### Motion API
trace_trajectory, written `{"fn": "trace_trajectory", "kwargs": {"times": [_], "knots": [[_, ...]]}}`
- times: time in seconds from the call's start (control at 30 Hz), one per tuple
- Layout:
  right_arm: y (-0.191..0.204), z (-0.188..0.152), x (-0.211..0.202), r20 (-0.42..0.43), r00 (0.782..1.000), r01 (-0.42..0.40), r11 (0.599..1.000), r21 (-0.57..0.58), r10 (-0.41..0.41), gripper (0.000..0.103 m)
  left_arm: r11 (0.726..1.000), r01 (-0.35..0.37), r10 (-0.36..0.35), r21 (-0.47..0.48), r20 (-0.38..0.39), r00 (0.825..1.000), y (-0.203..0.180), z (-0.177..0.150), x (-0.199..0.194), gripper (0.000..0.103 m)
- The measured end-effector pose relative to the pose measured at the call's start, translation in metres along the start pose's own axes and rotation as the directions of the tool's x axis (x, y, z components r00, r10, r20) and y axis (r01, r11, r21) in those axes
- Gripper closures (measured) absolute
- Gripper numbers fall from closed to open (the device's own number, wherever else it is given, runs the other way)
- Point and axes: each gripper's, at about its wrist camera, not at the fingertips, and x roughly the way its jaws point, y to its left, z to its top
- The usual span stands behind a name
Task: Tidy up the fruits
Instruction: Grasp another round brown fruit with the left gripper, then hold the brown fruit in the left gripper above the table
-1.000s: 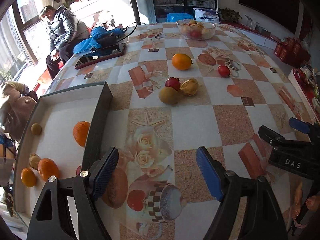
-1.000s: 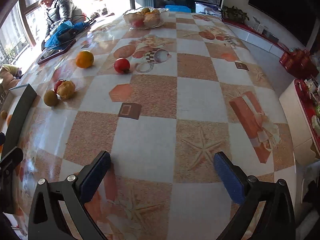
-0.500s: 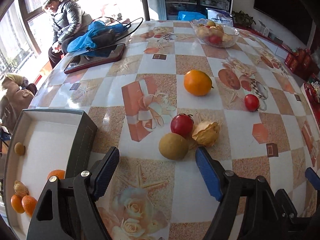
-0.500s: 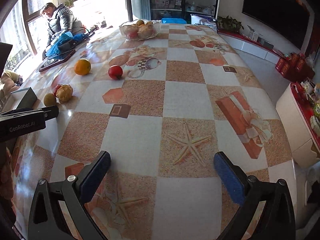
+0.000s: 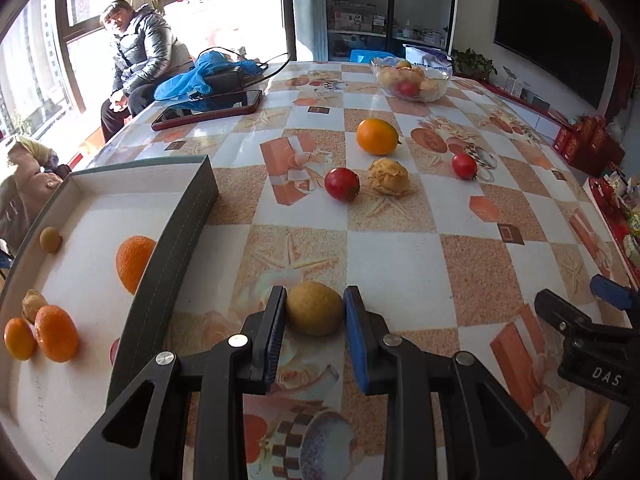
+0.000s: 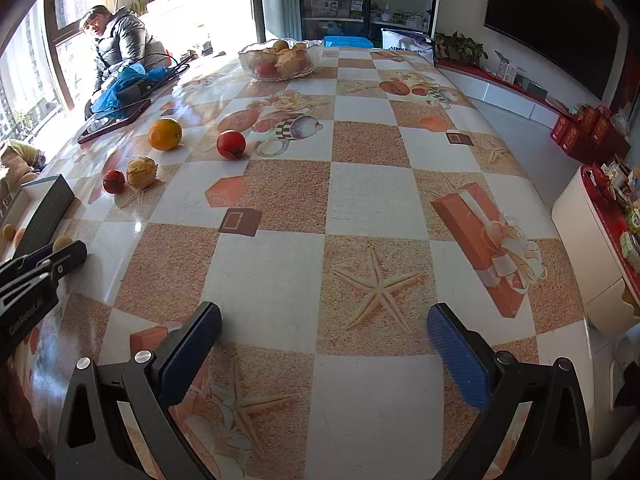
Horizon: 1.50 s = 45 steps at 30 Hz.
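Between closing jaws, brown fruit (image 5: 315,308).

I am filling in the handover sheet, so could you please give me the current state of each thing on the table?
Left tongs: closing, pads against the brown fruit.
Right tongs: open, holding nothing.
Box: open, several fruits inside.
Glass bowl: upright, filled with fruit.
Orange, two tomatoes and crumpled fruit: loose on the table.

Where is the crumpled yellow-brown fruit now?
In the left wrist view, the crumpled yellow-brown fruit lies on the table, just right of a red tomato, below the orange.
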Motion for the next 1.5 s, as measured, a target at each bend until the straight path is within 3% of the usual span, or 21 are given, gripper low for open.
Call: {"fn": "trace_trajectory", "kwargs": {"times": [1.5], "knots": [[0.0003,0.0001,-0.0004,0.001,1.000,0.000,1.000,0.000,0.000,0.000,1.000,0.001,-0.001,-0.008,0.001,1.000,-0.0011,-0.0026,-0.0026,0.070]]}}
